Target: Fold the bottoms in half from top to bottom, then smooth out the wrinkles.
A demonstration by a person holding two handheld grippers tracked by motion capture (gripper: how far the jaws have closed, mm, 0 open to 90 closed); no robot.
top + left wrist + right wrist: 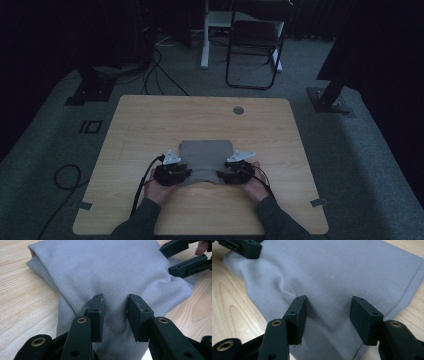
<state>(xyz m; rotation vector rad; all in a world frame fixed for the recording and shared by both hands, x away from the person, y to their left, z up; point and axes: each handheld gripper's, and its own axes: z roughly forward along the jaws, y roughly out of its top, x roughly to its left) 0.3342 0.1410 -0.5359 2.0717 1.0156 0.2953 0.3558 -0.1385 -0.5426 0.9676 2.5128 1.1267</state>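
Both tools, left (189,173) and right (219,175), stand part-open over grey cloth (207,157) on wooden table (150,130), dim room.

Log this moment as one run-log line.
item: folded grey cloth on table | left hand-held gripper: open over cloth | right hand-held gripper: open over cloth

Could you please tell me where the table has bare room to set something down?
The table is bare beyond the folded grey cloth up to the round grommet, and along both side edges. The near middle is crowded: left gripper and right gripper sit at the cloth.
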